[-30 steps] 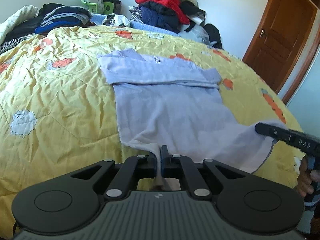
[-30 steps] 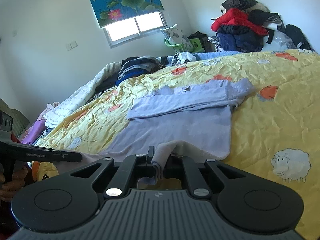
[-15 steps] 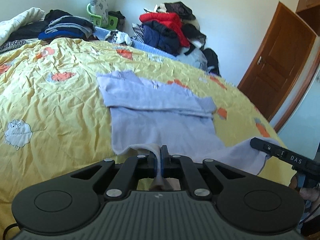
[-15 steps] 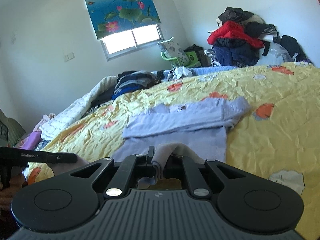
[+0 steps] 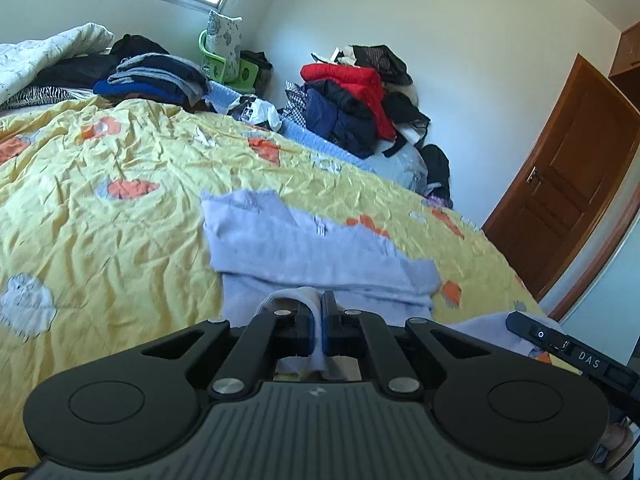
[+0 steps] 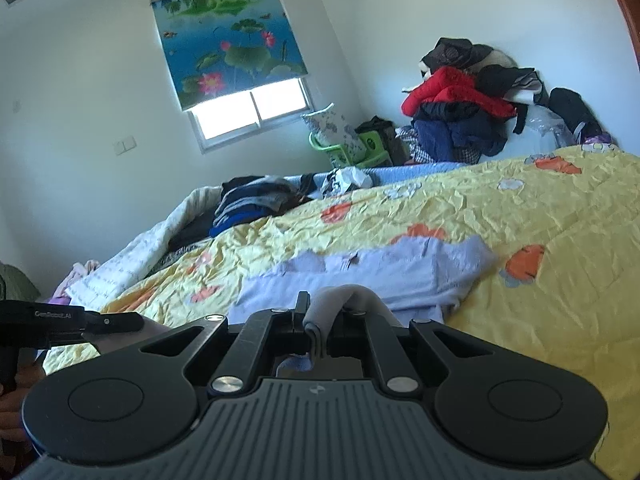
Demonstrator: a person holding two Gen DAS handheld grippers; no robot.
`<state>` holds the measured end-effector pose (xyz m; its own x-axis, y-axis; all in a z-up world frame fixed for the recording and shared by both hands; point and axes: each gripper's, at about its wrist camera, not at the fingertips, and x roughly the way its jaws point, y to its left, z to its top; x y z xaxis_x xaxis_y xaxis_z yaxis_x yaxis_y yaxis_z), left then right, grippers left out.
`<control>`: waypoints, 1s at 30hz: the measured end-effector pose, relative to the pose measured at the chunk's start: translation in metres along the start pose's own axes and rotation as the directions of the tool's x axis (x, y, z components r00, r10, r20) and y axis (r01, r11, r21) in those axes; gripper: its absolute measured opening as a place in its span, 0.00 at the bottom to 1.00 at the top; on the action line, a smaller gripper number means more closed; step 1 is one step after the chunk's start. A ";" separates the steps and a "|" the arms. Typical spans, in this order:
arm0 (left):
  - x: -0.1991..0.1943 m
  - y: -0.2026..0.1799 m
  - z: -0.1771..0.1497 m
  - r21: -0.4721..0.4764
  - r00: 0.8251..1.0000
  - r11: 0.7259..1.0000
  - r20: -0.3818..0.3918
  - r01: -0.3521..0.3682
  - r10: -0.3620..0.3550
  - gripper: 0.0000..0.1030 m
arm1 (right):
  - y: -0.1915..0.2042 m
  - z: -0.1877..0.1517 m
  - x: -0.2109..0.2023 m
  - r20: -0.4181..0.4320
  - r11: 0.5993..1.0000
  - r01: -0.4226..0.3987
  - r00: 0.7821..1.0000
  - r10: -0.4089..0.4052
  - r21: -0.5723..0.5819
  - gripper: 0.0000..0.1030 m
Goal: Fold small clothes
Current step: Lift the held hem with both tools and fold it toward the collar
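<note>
A brown wooden door [image 5: 568, 200] is shown only in the left wrist view, while the lotus-print blind [image 6: 228, 40] over the window and a wall switch [image 6: 125, 145] are seen whole only from the right wrist. Both views take in white walls, a heap of red and dark coats [image 5: 356, 96] against the far wall, a stack of folded dark clothes [image 5: 152, 78] and a green plastic chair [image 5: 224, 66] carrying a patterned pillow. The bed is covered by a crumpled yellow quilt [image 5: 100, 232] printed with orange shapes and white sheep. On it the lilac garment [image 5: 312, 248] is spread, its sleeves folded across the body and its near hem raised off the quilt. One hem corner is clamped in the closed jaws of the left gripper [image 5: 322, 322] — the other is bunched and pinched in the right gripper [image 6: 318, 328], whose jaws are held slightly apart by the cloth. Each gripper is seen side-on at the edge of the other's view.
</note>
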<state>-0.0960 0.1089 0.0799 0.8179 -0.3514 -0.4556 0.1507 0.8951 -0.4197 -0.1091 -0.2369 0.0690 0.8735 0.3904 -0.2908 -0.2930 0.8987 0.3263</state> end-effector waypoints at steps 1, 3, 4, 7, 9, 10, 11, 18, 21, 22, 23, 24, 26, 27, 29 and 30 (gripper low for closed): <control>0.003 0.000 0.003 -0.001 1.000 1.000 0.004 -0.004 0.004 0.04 | -0.001 0.002 0.003 0.006 1.000 0.005 1.000 -0.005 0.000 0.10; 0.008 -0.001 0.009 0.003 1.000 1.000 0.012 -0.020 0.020 0.04 | -0.004 0.005 0.009 0.015 1.000 0.007 1.000 -0.008 0.008 0.11; 0.011 -0.002 0.011 0.005 1.000 1.000 0.016 -0.026 0.026 0.04 | -0.006 0.006 0.013 0.017 1.000 0.008 1.000 -0.008 0.015 0.11; 0.023 -0.002 0.021 0.009 0.999 0.999 0.018 -0.033 0.033 0.04 | -0.012 0.009 0.023 0.026 0.999 0.019 0.999 -0.020 0.028 0.11; 0.032 -0.004 0.027 0.015 0.999 0.999 0.016 -0.048 0.048 0.04 | -0.017 0.012 0.030 0.031 0.999 0.020 0.999 -0.021 0.046 0.11; 0.036 -0.004 0.029 0.018 0.998 0.998 0.016 -0.055 0.054 0.04 | -0.020 0.013 0.033 0.032 0.998 0.021 0.999 -0.023 0.053 0.11; 0.041 -0.005 0.032 0.022 0.998 0.998 0.015 -0.063 0.062 0.04 | -0.023 0.014 0.036 0.034 0.998 0.023 0.999 -0.025 0.058 0.11; 0.071 -0.008 0.044 0.036 0.993 0.992 0.007 -0.118 0.118 0.04 | -0.041 0.020 0.061 0.026 0.995 0.034 0.999 -0.036 0.095 0.11; 0.083 -0.009 0.048 0.044 0.990 0.989 -0.004 -0.141 0.141 0.04 | -0.046 0.022 0.071 0.019 0.994 0.037 0.999 -0.039 0.101 0.11; 0.087 -0.009 0.049 0.051 0.988 0.987 -0.005 -0.151 0.151 0.04 | -0.047 0.023 0.074 0.017 0.994 0.037 0.999 -0.039 0.102 0.11; 0.090 -0.010 0.050 0.058 0.987 0.986 -0.006 -0.159 0.160 0.04 | -0.049 0.024 0.077 0.015 0.994 0.038 0.999 -0.039 0.103 0.11; 0.093 -0.010 0.051 0.064 0.986 0.984 -0.006 -0.163 0.164 0.04 | -0.050 0.025 0.080 0.014 0.994 0.039 0.999 -0.040 0.104 0.11; 0.098 -0.012 0.053 0.078 0.985 0.982 -0.008 -0.171 0.172 0.04 | -0.053 0.027 0.085 0.011 0.994 0.041 0.999 -0.043 0.106 0.11; 0.101 -0.013 0.054 0.087 0.984 0.980 -0.007 -0.178 0.179 0.04 | -0.054 0.027 0.088 0.010 0.993 0.043 0.999 -0.044 0.106 0.11; 0.106 -0.015 0.056 0.099 0.981 0.977 -0.006 -0.190 0.192 0.04 | -0.056 0.028 0.092 0.007 0.993 0.047 0.999 -0.048 0.109 0.11; 0.109 -0.016 0.057 0.103 0.981 0.975 -0.005 -0.195 0.196 0.04 | -0.058 0.028 0.094 0.006 0.993 0.049 0.999 -0.050 0.111 0.11</control>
<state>0.0223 0.0724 0.0817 0.8285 -0.1705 -0.5334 0.0452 0.9698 -0.2398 0.0008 -0.2580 0.0482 0.8893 0.3441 -0.3011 -0.2050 0.8887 0.4101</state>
